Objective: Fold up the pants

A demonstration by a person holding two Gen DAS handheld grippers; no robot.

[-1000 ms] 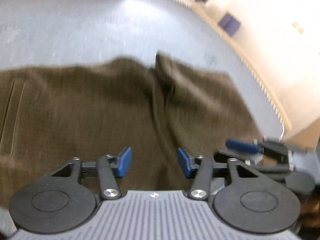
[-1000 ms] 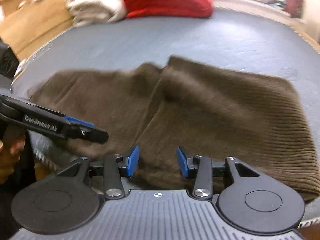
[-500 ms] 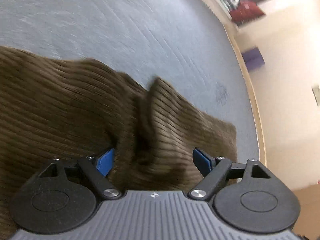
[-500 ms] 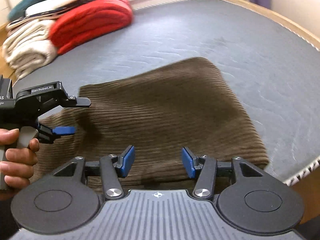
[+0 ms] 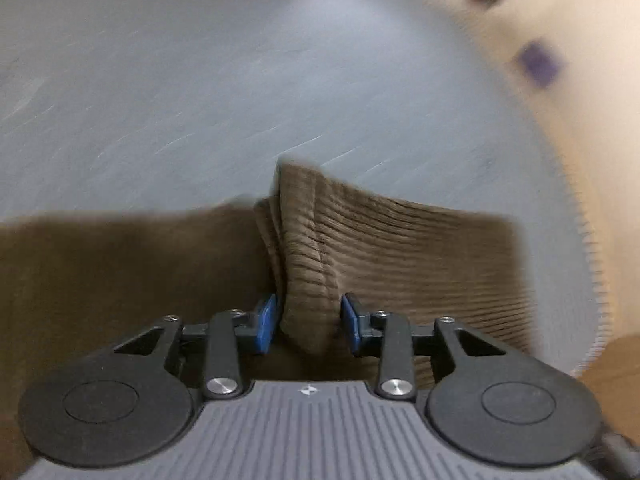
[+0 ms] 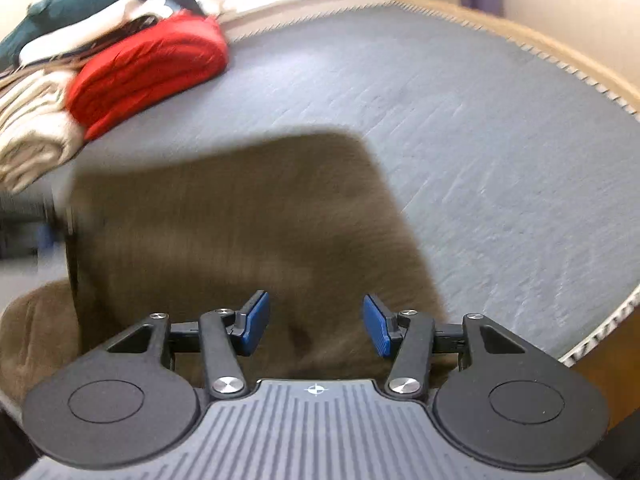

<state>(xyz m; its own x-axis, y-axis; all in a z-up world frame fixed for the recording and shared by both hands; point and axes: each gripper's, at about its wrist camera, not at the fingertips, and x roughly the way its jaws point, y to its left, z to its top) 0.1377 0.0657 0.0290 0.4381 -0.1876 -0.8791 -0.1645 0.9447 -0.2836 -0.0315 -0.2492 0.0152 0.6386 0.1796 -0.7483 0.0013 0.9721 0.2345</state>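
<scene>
Your left gripper (image 5: 307, 322) has just clamped its fingers on a bunched ridge of the pants (image 5: 400, 248) — half a second ago they stood apart. Your right gripper (image 6: 316, 326) hovers fingers apart over the pants on the bed (image 6: 500, 140) — the fold can start.

Brown ribbed pants on my grey table

I see the pants (image 5: 400, 256) are dark olive-brown with fine corduroy ribbing; the table (image 6: 480, 128) is flat bluish grey with a pale tan edge. My left gripper (image 5: 308, 322) and right gripper (image 6: 316, 326) are black with blue pads (image 6: 376, 330). Behind lie a bright red folded garment (image 6: 148, 72), a cream-beige striped one (image 6: 32, 132) and a dark teal one (image 6: 100, 0).
</scene>
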